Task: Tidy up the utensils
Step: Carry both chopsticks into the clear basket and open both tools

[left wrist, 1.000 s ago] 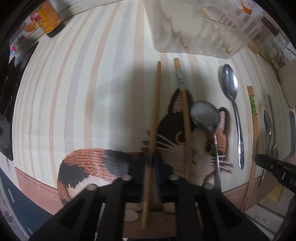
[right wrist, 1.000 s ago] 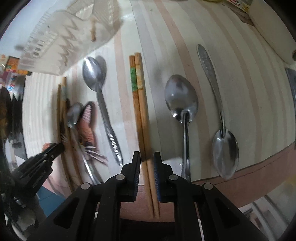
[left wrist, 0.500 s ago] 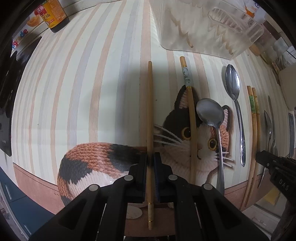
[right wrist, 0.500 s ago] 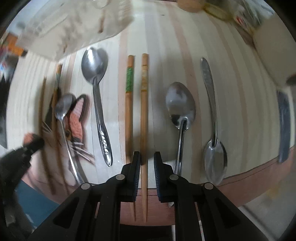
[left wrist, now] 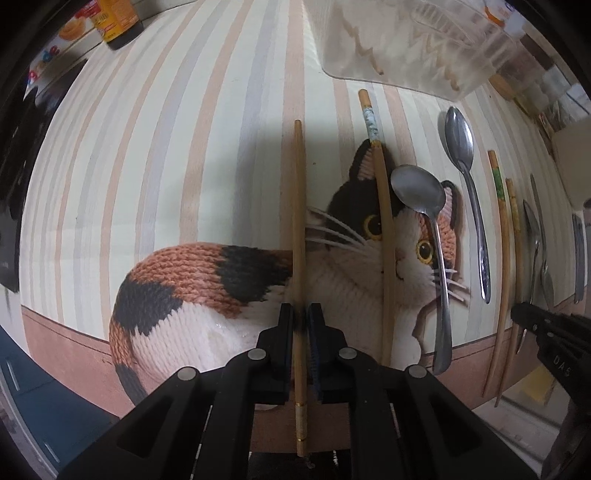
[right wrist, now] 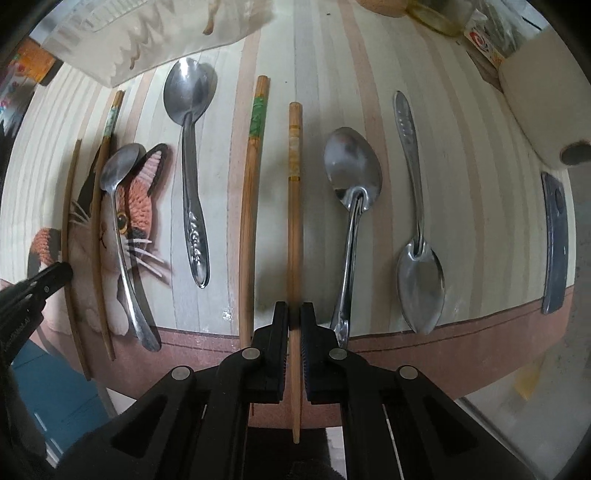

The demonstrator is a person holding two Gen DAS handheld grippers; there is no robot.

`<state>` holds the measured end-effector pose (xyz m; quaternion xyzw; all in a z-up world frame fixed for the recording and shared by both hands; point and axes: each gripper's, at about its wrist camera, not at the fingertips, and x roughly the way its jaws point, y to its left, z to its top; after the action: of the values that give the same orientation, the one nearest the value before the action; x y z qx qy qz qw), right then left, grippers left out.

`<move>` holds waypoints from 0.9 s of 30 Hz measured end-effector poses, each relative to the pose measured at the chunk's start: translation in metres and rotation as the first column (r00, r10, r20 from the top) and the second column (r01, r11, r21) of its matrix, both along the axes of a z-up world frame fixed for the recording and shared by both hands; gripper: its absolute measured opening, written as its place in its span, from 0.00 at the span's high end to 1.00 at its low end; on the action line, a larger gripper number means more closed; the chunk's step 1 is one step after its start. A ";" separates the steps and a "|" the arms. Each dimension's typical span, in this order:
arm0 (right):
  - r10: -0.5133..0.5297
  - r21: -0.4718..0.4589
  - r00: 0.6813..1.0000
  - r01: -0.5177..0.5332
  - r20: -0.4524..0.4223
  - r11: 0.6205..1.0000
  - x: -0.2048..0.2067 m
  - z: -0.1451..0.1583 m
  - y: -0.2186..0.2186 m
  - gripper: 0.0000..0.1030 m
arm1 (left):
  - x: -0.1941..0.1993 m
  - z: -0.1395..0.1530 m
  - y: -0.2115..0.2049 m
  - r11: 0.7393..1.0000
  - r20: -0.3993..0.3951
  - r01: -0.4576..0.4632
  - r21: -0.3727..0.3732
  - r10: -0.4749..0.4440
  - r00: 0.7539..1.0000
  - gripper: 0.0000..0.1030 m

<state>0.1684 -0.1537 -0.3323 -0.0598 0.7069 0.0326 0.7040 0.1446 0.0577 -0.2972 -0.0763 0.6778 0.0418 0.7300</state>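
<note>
My left gripper (left wrist: 301, 317) is shut on a plain wooden chopstick (left wrist: 298, 221) and holds it just above the cat-print mat. A second chopstick with a patterned end (left wrist: 384, 229) and a steel spoon (left wrist: 424, 206) lie to its right. My right gripper (right wrist: 294, 315) is shut on a chopstick with a yellow-banded end (right wrist: 294, 192), lifted beside a green-banded chopstick (right wrist: 249, 206) that lies on the table. Spoons lie on either side: one on the left (right wrist: 190, 155), two on the right (right wrist: 351, 192) (right wrist: 417, 206). A clear plastic utensil basket (left wrist: 413, 44) stands at the far edge.
A striped mat with a knitted cat picture (left wrist: 207, 288) covers the table. A sauce bottle (left wrist: 118, 22) stands at the far left. A white container (right wrist: 543, 110) and a dark flat object (right wrist: 554, 240) sit at the right. The table's front edge (right wrist: 443, 343) is close.
My left gripper closed on the plain chopstick and raised it. My right gripper lifted one chopstick away from its green-banded partner, and the two now lie apart.
</note>
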 end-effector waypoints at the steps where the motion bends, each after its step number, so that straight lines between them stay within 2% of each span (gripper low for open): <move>1: 0.002 -0.001 1.000 -0.002 -0.001 1.000 0.000 0.000 -0.001 0.93 | 0.000 0.000 0.000 1.000 0.000 0.000 0.003 0.000 1.000 0.93; 7: -0.008 0.001 0.999 0.008 0.031 1.000 0.001 0.001 0.008 0.93 | 0.007 -0.003 -0.011 1.000 -0.007 -0.004 0.014 0.004 1.000 0.95; 13: -0.049 0.044 0.998 0.047 0.043 0.998 0.000 0.008 -0.002 0.94 | 0.003 0.002 -0.020 0.999 0.011 -0.004 0.051 0.004 1.000 0.96; 21: -0.043 0.116 0.992 0.029 0.117 0.993 0.004 0.057 -0.003 0.94 | -0.008 0.053 -0.010 0.996 0.124 -0.032 0.085 0.021 0.992 0.96; 27: -0.036 0.202 0.983 -0.002 0.181 0.979 0.016 0.106 0.003 0.94 | -0.005 0.121 -0.001 0.995 0.255 -0.077 0.058 0.060 0.965 0.96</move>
<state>0.1844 -0.1506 -0.2267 0.0150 0.6327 0.0922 0.7687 0.1398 0.0565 -0.1763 -0.0798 0.5743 0.0795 0.8108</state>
